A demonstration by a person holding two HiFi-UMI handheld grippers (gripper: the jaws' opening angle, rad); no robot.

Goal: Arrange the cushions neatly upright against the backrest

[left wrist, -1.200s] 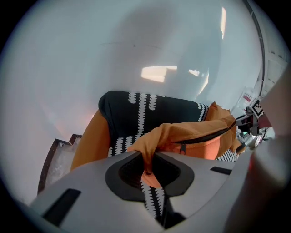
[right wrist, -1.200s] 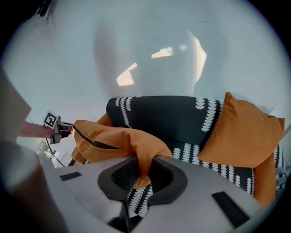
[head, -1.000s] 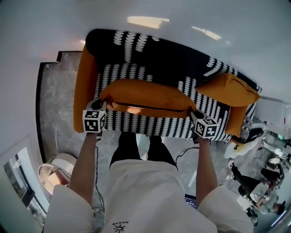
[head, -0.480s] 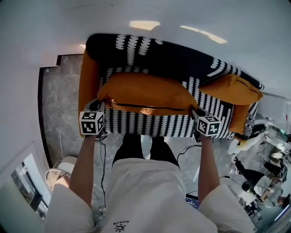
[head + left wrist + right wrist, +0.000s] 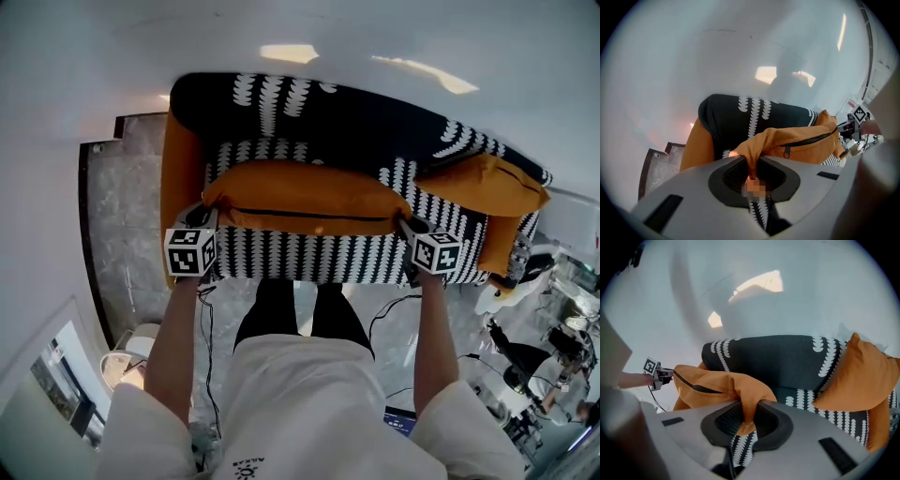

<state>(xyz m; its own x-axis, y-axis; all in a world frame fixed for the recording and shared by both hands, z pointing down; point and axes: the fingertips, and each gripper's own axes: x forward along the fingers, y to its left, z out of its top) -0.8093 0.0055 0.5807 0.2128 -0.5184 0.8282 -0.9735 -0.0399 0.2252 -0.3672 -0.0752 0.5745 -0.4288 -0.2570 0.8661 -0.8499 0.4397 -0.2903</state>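
My left gripper (image 5: 207, 217) clamped on left end of long orange cushion (image 5: 305, 197), my right gripper (image 5: 407, 228) clamped on its right end, cushion held level over black-and-white sofa (image 5: 319, 117), second orange cushion (image 5: 483, 184) at sofa's right end

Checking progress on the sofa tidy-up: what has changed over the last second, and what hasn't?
The left gripper and right gripper have carried the long orange cushion slightly further over the seat toward the backrest. Unchanged: both jaws clamped on its end corners; the second cushion leaning at the seat's right end.
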